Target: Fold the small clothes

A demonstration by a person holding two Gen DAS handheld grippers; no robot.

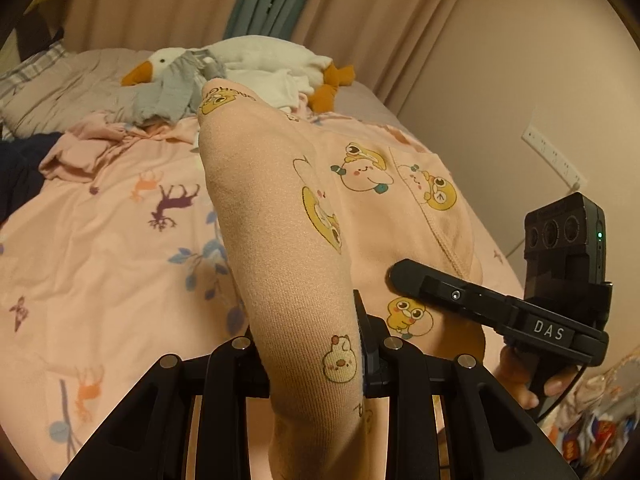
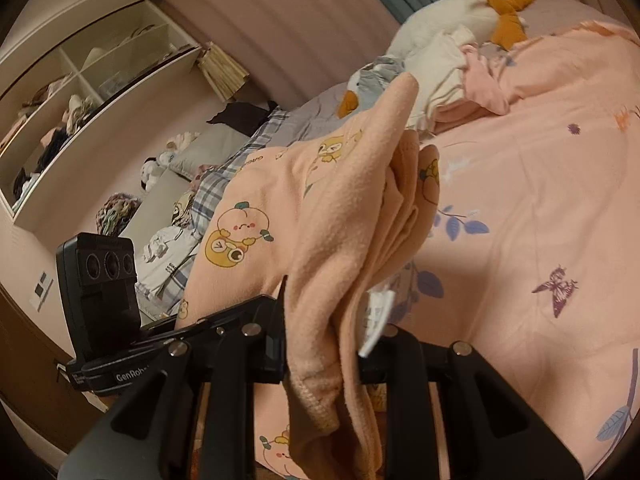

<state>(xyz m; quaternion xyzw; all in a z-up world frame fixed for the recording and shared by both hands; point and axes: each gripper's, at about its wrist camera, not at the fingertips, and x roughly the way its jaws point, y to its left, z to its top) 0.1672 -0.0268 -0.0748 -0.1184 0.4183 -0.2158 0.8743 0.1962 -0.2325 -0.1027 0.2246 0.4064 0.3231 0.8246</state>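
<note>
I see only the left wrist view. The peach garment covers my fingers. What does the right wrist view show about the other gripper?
Observer: The right gripper is shut on the peach garment, bunched in folds there.
Operator: Is any label visible?
Observer: Yes, a white tag hangs from the cloth near those fingers.
Operator: What stands beyond the bed on that side?
Observer: A white shelf unit with clothes in its compartments.
</note>
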